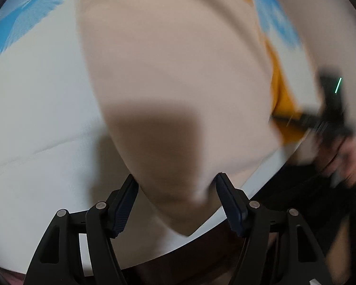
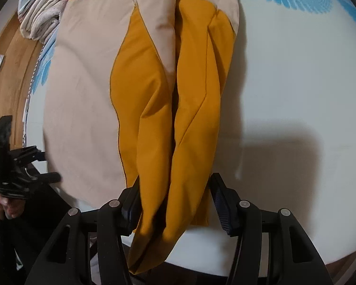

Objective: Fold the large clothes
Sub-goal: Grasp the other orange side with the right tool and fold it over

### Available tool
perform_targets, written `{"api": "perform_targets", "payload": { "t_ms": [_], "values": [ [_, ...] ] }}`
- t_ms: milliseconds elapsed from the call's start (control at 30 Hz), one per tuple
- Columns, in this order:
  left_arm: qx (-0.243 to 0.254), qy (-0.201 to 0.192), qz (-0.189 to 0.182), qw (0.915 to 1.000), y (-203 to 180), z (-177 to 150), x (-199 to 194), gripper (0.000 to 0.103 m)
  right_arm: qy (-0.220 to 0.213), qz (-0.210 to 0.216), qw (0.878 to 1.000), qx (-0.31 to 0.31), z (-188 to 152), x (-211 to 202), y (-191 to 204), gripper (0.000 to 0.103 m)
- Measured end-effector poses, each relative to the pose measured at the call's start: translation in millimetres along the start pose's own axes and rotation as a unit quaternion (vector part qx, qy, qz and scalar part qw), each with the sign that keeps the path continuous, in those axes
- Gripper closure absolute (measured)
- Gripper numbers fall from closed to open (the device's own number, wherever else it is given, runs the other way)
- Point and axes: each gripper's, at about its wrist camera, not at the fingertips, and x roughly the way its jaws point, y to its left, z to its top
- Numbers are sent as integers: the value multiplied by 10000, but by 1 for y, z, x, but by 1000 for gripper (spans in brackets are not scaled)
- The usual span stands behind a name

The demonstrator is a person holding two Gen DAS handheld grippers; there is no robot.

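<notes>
The garment (image 2: 83, 95), a large beige piece with mustard-yellow panels, lies spread lengthwise on the white tabletop (image 2: 296, 83), its near end hanging a little over the tabletop's front edge. Two long yellow sections (image 2: 189, 118), seemingly sleeves or side panels, are already brought in along the garment's middle, side by side, so the lengthwise fold looks done; a crosswise fold into a compact bundle appears to remain.

The right claw (image 2: 175, 201) stands released, its fingers apart on either side of the yellow ends; the left pad sits right against the cloth, but there is no squeeze. The left claw (image 1: 178, 199) is likewise released, straddling the beige corner (image 1: 178, 204) at the garment's near end, with a gap on each side. That view is blurred, so finer contact cannot be told.

Beyond the garment's far end, a pile of other clothes (image 2: 40, 21) waits at the tabletop's corner, suggesting more folding ahead.
</notes>
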Motion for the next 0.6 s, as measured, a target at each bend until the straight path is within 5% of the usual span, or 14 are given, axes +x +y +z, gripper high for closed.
{"api": "perform_targets", "payload": {
  "t_ms": [133, 367, 500, 600],
  "values": [
    [-1078, -865, -28, 9904, 38, 25, -24, 32, 15, -2, 10000, -39, 5, 7, -2, 49],
    [-1883, -871, -905, 9740, 63, 57, 3, 32, 33, -122, 9998, -122, 12, 18, -5, 48],
    [-2201, -772, -1099, 9662, 69, 71, 26, 26, -21, -93, 9996, -249, 15, 23, 13, 70],
    [-2209, -889, -1160, 9643, 69, 81, 23, 36, -68, -44, 9997, -246, 19, 21, 21, 78]
  ]
}}
